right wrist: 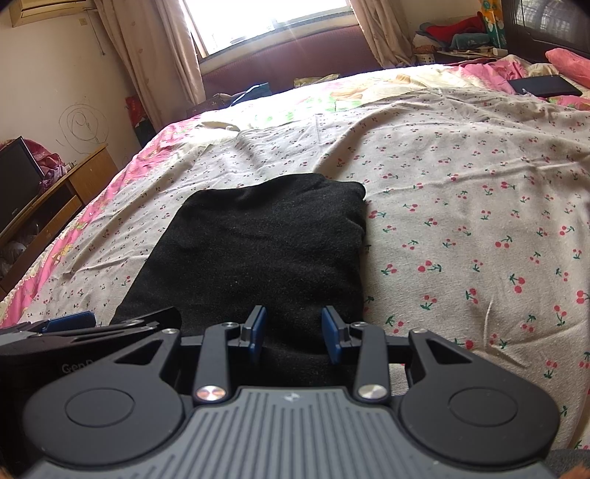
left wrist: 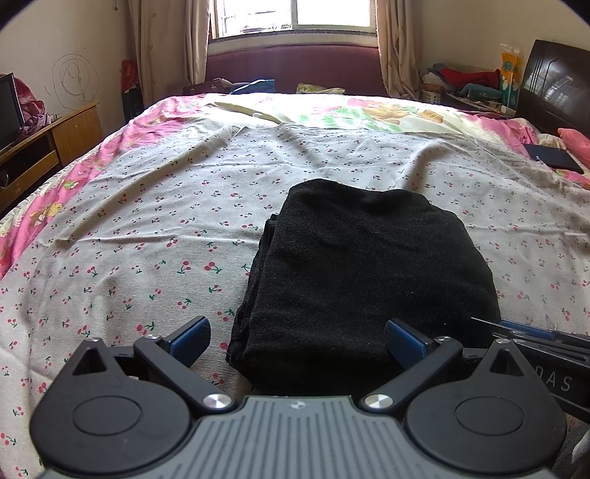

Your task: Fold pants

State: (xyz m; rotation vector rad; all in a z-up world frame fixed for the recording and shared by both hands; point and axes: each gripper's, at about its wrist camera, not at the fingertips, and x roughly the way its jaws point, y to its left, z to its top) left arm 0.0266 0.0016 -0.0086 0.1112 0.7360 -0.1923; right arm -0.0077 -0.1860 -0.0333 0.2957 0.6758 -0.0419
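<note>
1. The left gripper (left wrist: 297,344) sits at the near-left corner of the pants (left wrist: 354,272), jaws spread wide. Its left pad (left wrist: 190,341) hangs over bare cherry-print sheet (left wrist: 129,235), its right pad (left wrist: 403,344) over black cloth. It holds nothing.
2. The pants lie as a compact black stack on the bed, layered edges showing along the left side. The stack runs away from both grippers toward the window (left wrist: 295,14), its long axis roughly in line with the way they point.
3. The right gripper (right wrist: 293,329) is at the near-right part of the stack, jaws partly open with black fabric showing between the pads. I cannot tell whether they pinch it.
4. Both tools sit side by side at the near edge, about equally close. The fold looks nearly or fully done, so any further move would likely lift that near edge forward.
</note>
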